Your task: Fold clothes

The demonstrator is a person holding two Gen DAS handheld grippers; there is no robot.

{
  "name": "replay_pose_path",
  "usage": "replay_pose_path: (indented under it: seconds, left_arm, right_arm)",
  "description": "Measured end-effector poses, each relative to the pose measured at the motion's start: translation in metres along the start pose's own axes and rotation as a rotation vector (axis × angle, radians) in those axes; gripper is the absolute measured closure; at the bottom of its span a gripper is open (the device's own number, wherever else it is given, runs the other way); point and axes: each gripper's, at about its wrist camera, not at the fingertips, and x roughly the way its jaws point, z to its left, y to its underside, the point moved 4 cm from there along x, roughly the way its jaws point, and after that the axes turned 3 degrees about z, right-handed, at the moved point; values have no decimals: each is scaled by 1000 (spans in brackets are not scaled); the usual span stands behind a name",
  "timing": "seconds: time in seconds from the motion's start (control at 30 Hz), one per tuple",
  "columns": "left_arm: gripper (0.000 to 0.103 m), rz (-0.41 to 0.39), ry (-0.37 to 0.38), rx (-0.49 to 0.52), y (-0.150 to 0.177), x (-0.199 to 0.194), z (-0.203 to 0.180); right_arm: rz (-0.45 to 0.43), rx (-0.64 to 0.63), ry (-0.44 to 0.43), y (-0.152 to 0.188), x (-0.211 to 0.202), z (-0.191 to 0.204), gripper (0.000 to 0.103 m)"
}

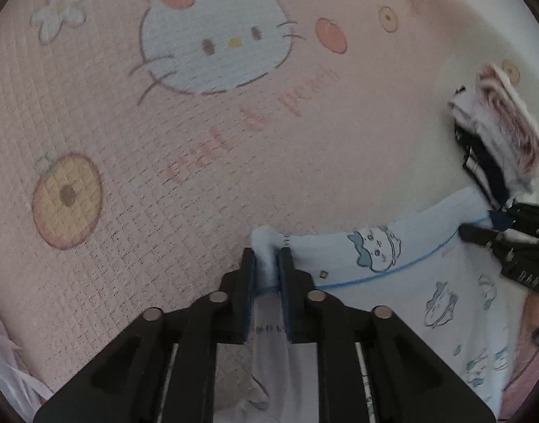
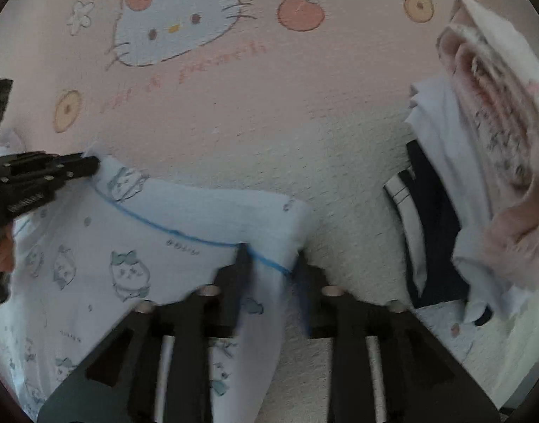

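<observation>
Pale blue printed garment spread on a pink cartoon-cat blanket.
The left gripper (image 1: pixel 268 257) has its fingers narrowly parted around the pale blue garment (image 1: pixel 343 257) at one corner; the right gripper (image 2: pixel 273 264) stands half open over the opposite corner, the pads apparently clear; a folded clothes pile (image 2: pixel 488 148) lies rightward.

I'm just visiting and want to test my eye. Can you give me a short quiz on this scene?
1. True or false: the garment is plain, with no print.
2. What lies between the fingers of the left hand-held gripper?
3. The stack of clothes lies on which side in the right wrist view: A left, B right, C centre?

Key: 1 false, it has cartoon figures and a blue line. 2 a corner of the garment. 3 B.
</observation>
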Motion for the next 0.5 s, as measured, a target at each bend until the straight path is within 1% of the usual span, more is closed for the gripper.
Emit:
replay_pose_path:
  seconds: [0.03,0.07,0.1,0.13,0.17,0.2,0.23,0.27,0.33,0.4,0.43,0.5]
  left_arm:
    - [80,-25,-7,-36,-3,-11,8]
    - [78,-59,-22,-56,-4,-22,13]
    - [76,-98,-29,-71,-2,-39,16]
    - [74,-117,-32,-80,3,-54,16]
    - [69,-127,-34,-86,9,-68,14]
    - [68,-121,-38,-80,20,-81,10]
    - [68,-101,-45,-73,37,-91,4]
    - [68,-78,-52,-67,56,-100,-2]
    - [68,-33,-67,-55,94,-119,-15]
    - [68,13,-88,-98,139,-132,-21]
    - [68,32,-97,-126,162,-137,-24]
    - [68,57,-91,-192,203,-142,-31]
  right_arm:
    - [-10,3,22,-1,-2,1,60]
    - [-21,6,42,-1,-4,2,60]
    - [-53,19,40,-2,-13,2,60]
    - [-88,27,38,-2,-23,3,60]
    - [-130,28,38,-2,-36,3,60]
    - [-173,15,37,0,-52,8,60]
    - [-180,0,24,4,-61,13,59]
    - [-162,-23,-13,9,-69,22,59]
    - [-78,-78,-111,26,-76,41,59]
    - [-27,-143,-188,54,-90,62,59]
    - [-17,-174,-211,75,-101,70,59]
    - [5,-249,-246,112,-117,91,59]
